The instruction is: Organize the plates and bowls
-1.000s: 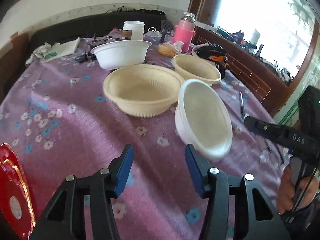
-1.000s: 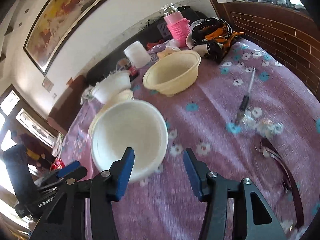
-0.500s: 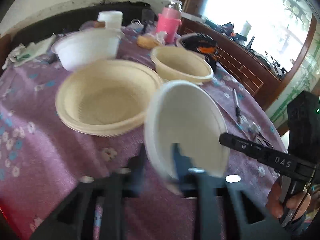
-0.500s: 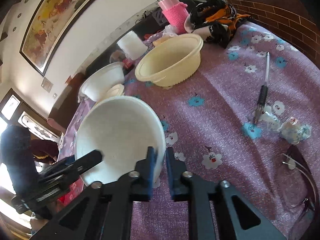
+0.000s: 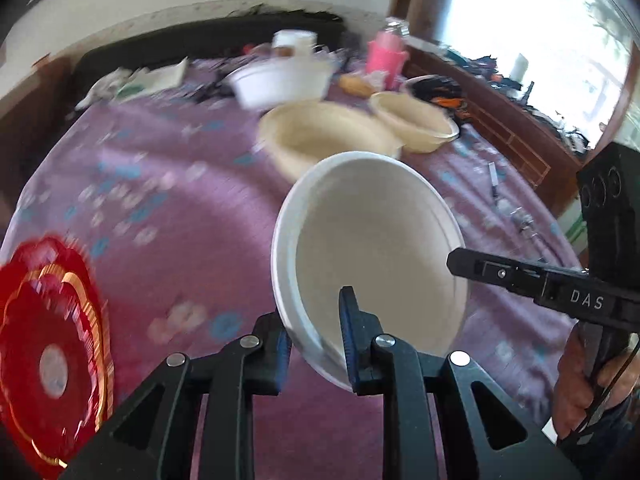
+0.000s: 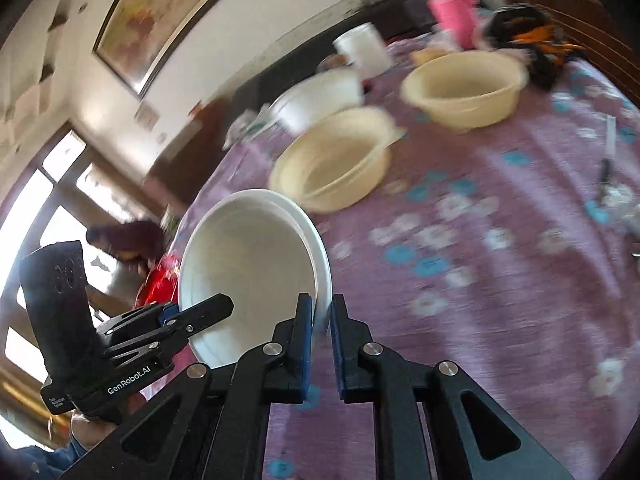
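1. Both of our grippers stood with jaws apart a second ago and have just been closing; the left gripper (image 5: 316,340) now pinches the near rim of the round white foam bowl (image 5: 372,256), one blue pad inside and one outside; the right gripper (image 6: 320,332) clamps the opposite rim of that bowl (image 6: 252,264), its pads nearly together on the thin wall.
2. We hold the white bowl tilted, off the purple flowered tablecloth (image 5: 168,208), between the two grippers; a second ago it leaned on the cloth with neither gripper on it.
3. Beyond it sit a wide cream plastic bowl (image 5: 324,136), a smaller cream bowl (image 5: 416,122) just to its right, and another white foam bowl (image 5: 280,80) farther back.
4. At the table's near left edge lies a red scalloped plate with gold rings (image 5: 52,352); a pink flask (image 5: 386,58) stands at the far side; the background is blurred.
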